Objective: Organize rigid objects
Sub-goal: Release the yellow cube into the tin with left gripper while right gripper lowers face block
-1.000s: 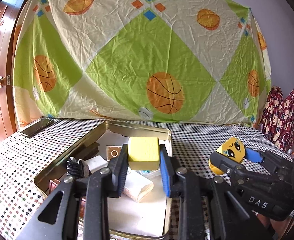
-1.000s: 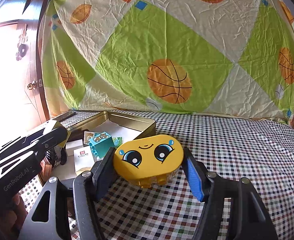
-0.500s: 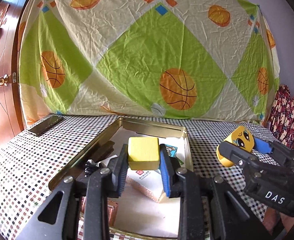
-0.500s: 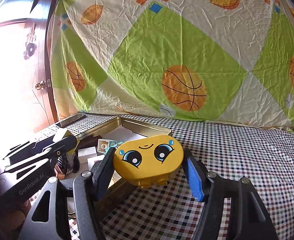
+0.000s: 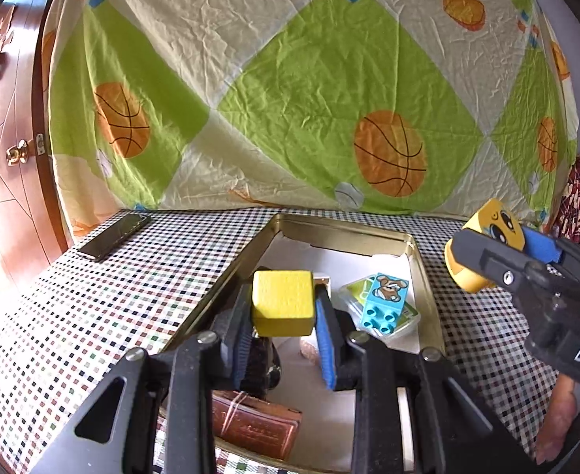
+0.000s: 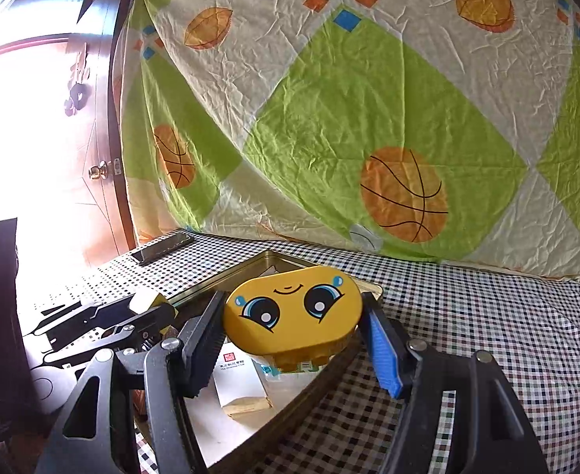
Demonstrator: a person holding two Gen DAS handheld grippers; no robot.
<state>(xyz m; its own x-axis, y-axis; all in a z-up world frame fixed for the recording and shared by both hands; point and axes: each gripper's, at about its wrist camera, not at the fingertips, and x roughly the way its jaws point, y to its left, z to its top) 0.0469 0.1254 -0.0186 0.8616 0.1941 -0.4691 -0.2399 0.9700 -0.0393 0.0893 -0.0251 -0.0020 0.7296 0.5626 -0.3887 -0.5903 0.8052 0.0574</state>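
Pinching yellow cube [image 5: 283, 302], left gripper [image 5: 284, 316] above tin [image 5: 345, 231]; right gripper [image 6: 294, 339] clamps smiley block [image 6: 292, 318].

Lower centre of the left wrist view, a matt yellow block [image 5: 283, 302] is showing a faintly grainy, painted-wood look. The tin [image 5: 341, 233] around it is gleaming as brassy metal. Across the top, the sheet [image 5: 290, 79] is hanging as creased cloth.
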